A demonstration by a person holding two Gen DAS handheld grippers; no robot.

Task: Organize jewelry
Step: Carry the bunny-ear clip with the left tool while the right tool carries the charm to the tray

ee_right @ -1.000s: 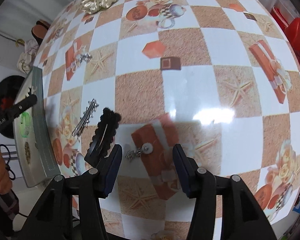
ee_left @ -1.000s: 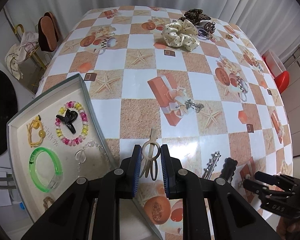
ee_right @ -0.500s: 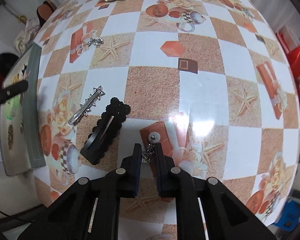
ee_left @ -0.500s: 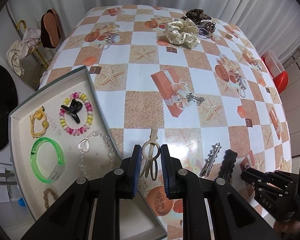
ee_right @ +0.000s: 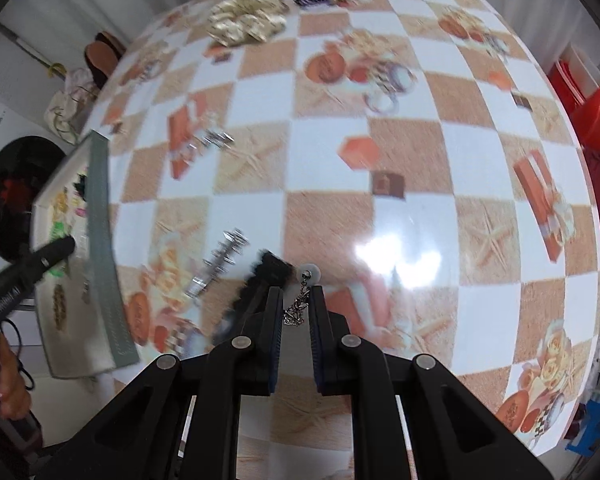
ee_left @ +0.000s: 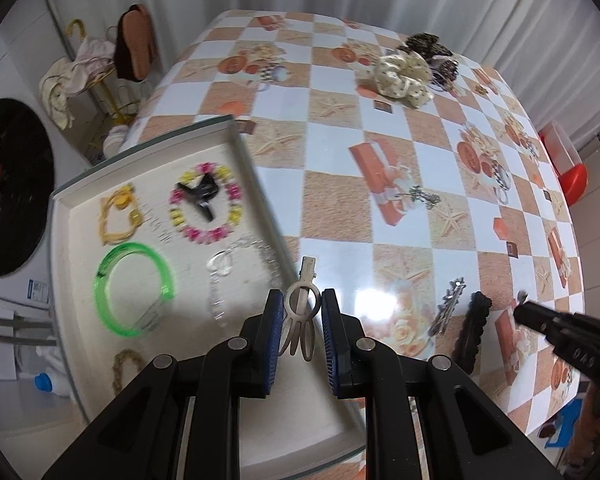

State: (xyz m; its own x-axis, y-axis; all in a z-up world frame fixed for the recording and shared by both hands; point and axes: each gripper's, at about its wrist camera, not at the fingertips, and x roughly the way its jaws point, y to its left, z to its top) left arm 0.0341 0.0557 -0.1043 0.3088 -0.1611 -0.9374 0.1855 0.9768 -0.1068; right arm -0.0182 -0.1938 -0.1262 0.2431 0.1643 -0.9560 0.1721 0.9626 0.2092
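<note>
Your left tool [ee_left: 297, 322] is clamped on a cream hair clip [ee_left: 301, 305] above the near edge of the tray [ee_left: 236, 148], placed to drop it beside the green bangle [ee_left: 132, 289] and beaded bracelet [ee_left: 206, 202] ahead to its left. Your right tool [ee_right: 294, 312], jaws just narrowed, pinches a small silver chain pendant [ee_right: 300, 304] clear of the tabletop [ee_right: 420, 160]. Just left of it lie the black clip [ee_right: 260, 280] and silver barrette [ee_right: 218, 266]; far ahead, the cream scrunchie [ee_right: 246, 20] waits.

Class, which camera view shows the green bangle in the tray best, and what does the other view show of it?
The left wrist view: the green bangle shows as a whole ring on the tray floor, only slightly blurred. In the right wrist view it is just a green smear behind the tray wall, partly covered by the left gripper.
</note>
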